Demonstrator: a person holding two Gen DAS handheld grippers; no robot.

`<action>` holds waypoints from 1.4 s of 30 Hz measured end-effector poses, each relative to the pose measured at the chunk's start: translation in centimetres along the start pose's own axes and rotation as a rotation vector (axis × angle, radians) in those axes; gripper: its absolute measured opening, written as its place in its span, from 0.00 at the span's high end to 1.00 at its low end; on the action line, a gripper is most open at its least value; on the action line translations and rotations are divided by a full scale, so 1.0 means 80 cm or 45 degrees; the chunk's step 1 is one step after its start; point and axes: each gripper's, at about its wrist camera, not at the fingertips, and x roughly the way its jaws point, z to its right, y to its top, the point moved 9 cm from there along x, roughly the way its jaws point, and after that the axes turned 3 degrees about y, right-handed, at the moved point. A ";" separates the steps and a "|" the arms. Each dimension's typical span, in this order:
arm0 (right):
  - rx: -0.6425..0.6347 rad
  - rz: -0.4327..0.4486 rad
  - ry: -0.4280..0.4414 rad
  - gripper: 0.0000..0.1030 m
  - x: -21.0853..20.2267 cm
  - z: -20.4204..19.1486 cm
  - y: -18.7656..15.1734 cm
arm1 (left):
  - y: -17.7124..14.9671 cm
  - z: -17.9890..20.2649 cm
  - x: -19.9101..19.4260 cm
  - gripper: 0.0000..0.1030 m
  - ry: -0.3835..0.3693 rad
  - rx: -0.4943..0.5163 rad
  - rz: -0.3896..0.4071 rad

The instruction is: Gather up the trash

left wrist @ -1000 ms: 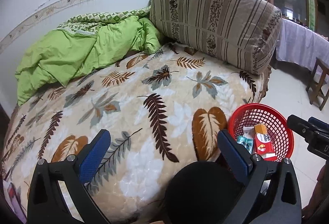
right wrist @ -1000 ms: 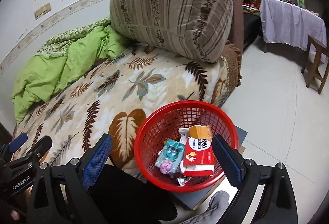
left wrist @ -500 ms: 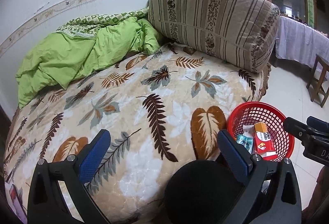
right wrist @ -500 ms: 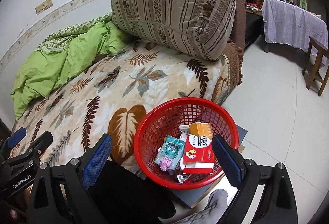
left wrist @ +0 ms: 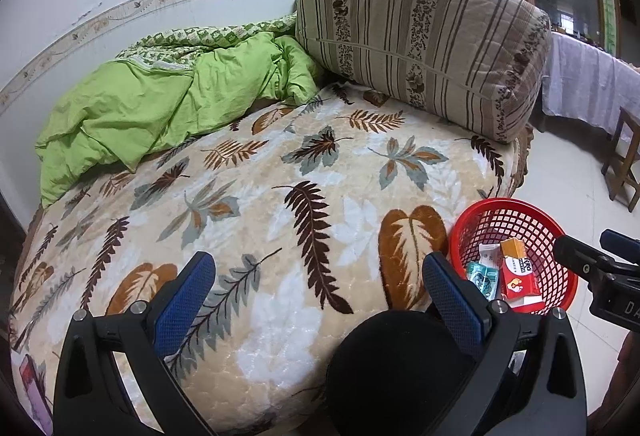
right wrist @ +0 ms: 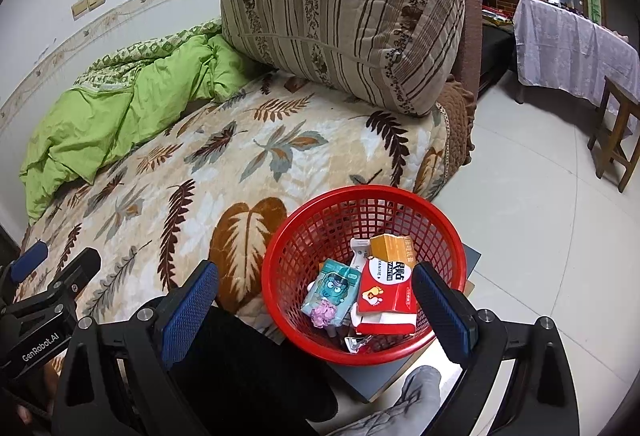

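Bed [left wrist: 280, 195]: leaf-print blanket with no loose trash showing on it; green quilt [left wrist: 160, 107] and striped bolster [left wrist: 420, 47] lie along the far side.
Red basket [right wrist: 362, 272]: stands on a low dark platform [right wrist: 470, 260] just beside the bed's edge, holding the collected trash.
Trash: red-and-white pack [right wrist: 386, 286] lies long axis front to back; teal wrapper [right wrist: 334, 292] touches its left side.
Right tongs [right wrist: 316, 300]: open wide, empty, hanging right over the basket, so the nearer tool.
Left tongs [left wrist: 320, 296]: open, empty, over the blanket; the basket sits to their right.
Judgement: collecting looks nearly finished.
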 end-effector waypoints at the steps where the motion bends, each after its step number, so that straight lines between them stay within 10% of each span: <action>1: -0.003 0.000 0.000 0.05 0.000 0.000 0.000 | 0.000 -0.001 0.000 0.00 0.002 0.000 0.001; 42: -0.003 -0.005 0.003 0.05 0.000 -0.002 -0.002 | -0.002 -0.004 -0.001 0.00 -0.001 -0.007 -0.004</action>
